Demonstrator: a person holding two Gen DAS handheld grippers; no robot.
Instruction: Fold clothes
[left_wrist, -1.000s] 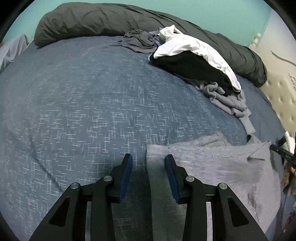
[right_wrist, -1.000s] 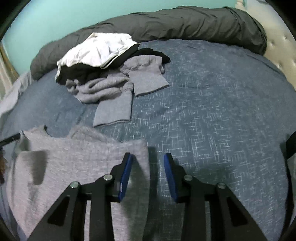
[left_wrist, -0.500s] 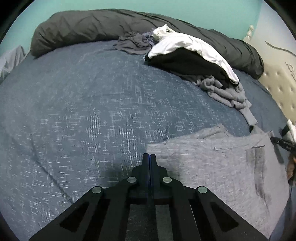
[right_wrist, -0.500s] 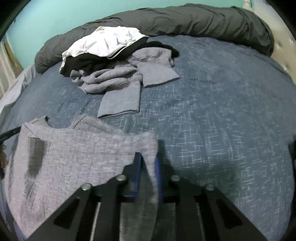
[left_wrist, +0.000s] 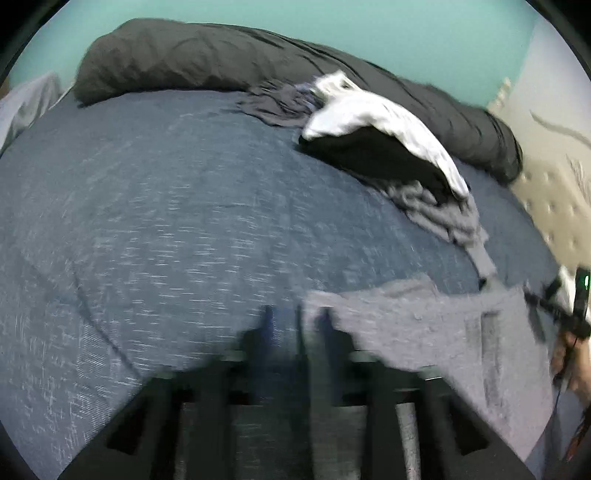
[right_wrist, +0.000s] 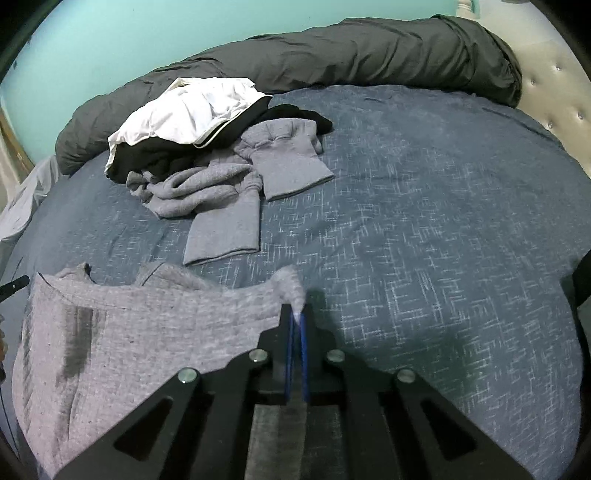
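Observation:
A flat grey garment (right_wrist: 147, 332) lies on the near part of the blue bed cover (right_wrist: 443, 221). My right gripper (right_wrist: 295, 321) is shut on its right corner, and a tuft of fabric sticks up above the blue pads. In the blurred left wrist view, the same grey garment (left_wrist: 424, 332) spreads to the right. My left gripper (left_wrist: 295, 325) is at its left edge with the jaws opening. The fabric edge runs between the fingers, and the pads do not press on it.
A pile of clothes sits further back: a white and black garment (right_wrist: 192, 122) and a crumpled grey sweatshirt (right_wrist: 221, 192). A rolled dark duvet (right_wrist: 369, 55) lines the far side. A beige tufted headboard (right_wrist: 554, 92) is at the right. A hand (left_wrist: 569, 354) shows at the edge.
The right gripper closed on the garment's corner and stays shut with the corner raised. The left gripper shut at the garment's edge half a second ago and has since spread apart.

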